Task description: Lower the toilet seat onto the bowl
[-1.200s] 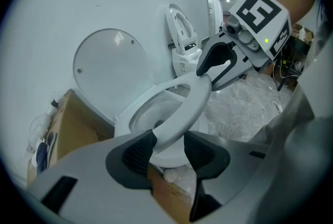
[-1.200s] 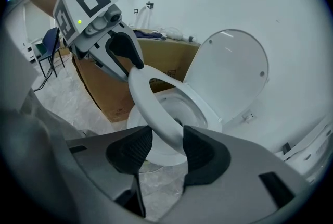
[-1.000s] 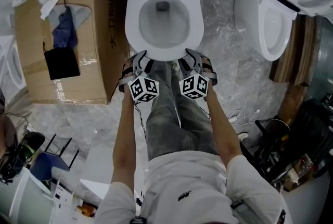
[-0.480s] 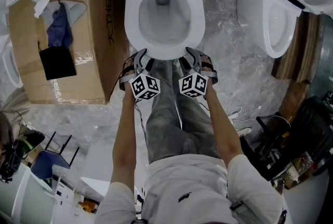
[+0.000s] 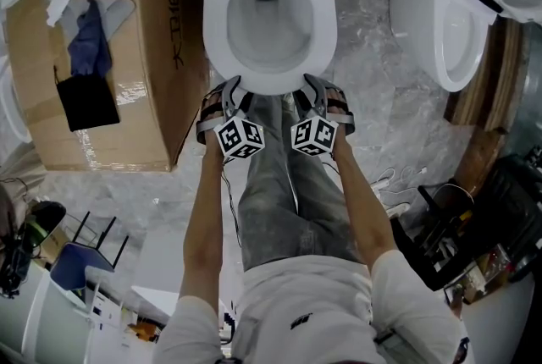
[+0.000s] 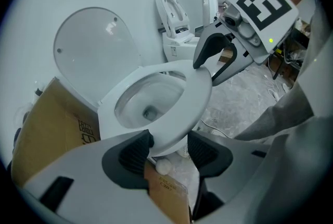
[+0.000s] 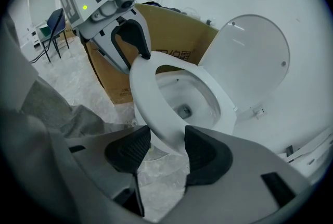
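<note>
A cardboard box [image 5: 102, 49] stands on the floor at the left. Beside it, the left gripper [image 6: 170, 145] has just been opening. Its jaws are wide, with the front rim of the toilet seat [image 5: 269, 83] loose between them. The seat is down over the bowl [image 5: 269, 32], and the lid [image 6: 93, 51] is upright behind. The right gripper [image 7: 167, 146] holds the same rim, with a pad on each side. A second toilet [image 5: 440, 15] stands at the right.

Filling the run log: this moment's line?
toilet seat down near bowl; left gripper just opening, seat between; right gripper gripping seat; lid up
</note>
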The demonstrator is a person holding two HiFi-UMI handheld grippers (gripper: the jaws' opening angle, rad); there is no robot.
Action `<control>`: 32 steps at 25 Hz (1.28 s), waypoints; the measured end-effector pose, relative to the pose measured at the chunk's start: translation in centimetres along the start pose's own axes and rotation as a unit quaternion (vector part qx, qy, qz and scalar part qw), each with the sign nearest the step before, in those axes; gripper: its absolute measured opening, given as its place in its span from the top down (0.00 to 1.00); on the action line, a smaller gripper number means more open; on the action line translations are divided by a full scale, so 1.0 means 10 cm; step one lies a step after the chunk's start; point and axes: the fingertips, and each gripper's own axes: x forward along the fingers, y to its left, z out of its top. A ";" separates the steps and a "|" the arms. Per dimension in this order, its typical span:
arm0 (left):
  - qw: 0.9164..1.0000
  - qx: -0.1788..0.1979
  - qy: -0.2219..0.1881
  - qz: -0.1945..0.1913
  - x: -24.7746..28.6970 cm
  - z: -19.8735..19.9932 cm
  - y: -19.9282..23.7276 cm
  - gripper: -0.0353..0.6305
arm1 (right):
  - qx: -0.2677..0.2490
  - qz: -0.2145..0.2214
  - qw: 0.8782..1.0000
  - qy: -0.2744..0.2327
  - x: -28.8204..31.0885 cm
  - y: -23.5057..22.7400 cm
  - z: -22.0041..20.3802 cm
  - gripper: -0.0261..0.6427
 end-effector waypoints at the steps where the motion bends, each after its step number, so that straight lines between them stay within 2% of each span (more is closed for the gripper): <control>1: 1.000 0.001 0.002 0.000 0.02 -0.01 -0.01 0.58 | -0.002 0.000 1.000 0.001 0.02 0.01 -0.02 0.65; 14: 0.999 0.022 0.028 -0.003 0.35 -0.22 -0.16 0.56 | -0.008 0.002 1.000 0.023 0.27 0.17 -0.17 0.64; 32: 0.998 0.032 0.054 -0.015 0.73 -0.43 -0.29 0.56 | -0.021 0.015 0.999 0.036 0.63 0.33 -0.36 0.64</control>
